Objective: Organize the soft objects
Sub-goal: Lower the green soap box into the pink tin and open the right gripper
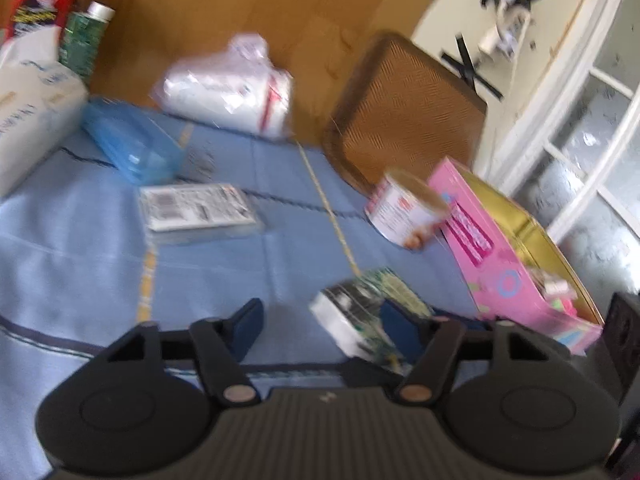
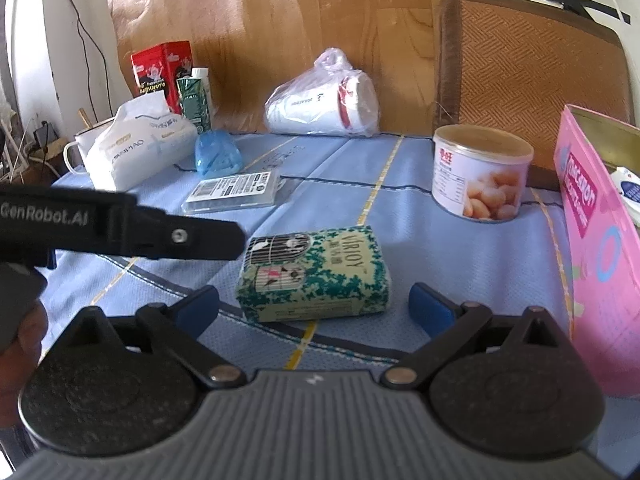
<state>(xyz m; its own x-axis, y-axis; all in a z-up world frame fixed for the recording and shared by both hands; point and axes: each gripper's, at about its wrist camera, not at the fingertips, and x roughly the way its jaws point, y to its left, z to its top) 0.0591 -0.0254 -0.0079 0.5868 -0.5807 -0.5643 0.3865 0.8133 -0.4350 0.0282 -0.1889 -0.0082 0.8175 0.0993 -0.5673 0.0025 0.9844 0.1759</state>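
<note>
A green patterned soft tissue pack [image 2: 316,276] lies on the blue cloth [image 2: 440,248]. My right gripper [image 2: 313,294] is open, its blue pads standing to either side of the pack's near end without touching it. In the blurred left wrist view the same pack [image 1: 356,312] sits tilted between the pads of my left gripper [image 1: 322,312], close against the right pad, with a clear gap to the left pad. From the right wrist view, a black finger [image 2: 208,238] of the left gripper reaches in beside the pack's upper left corner.
A pink open box [image 2: 596,232] stands at the right, with a round can [image 2: 480,172] beside it. A white tissue pack [image 2: 136,148], a blue case [image 2: 218,156], a clear flat box [image 2: 236,192] and a bagged white bundle [image 2: 324,108] lie further back. A chair back [image 2: 532,72] rises behind the table.
</note>
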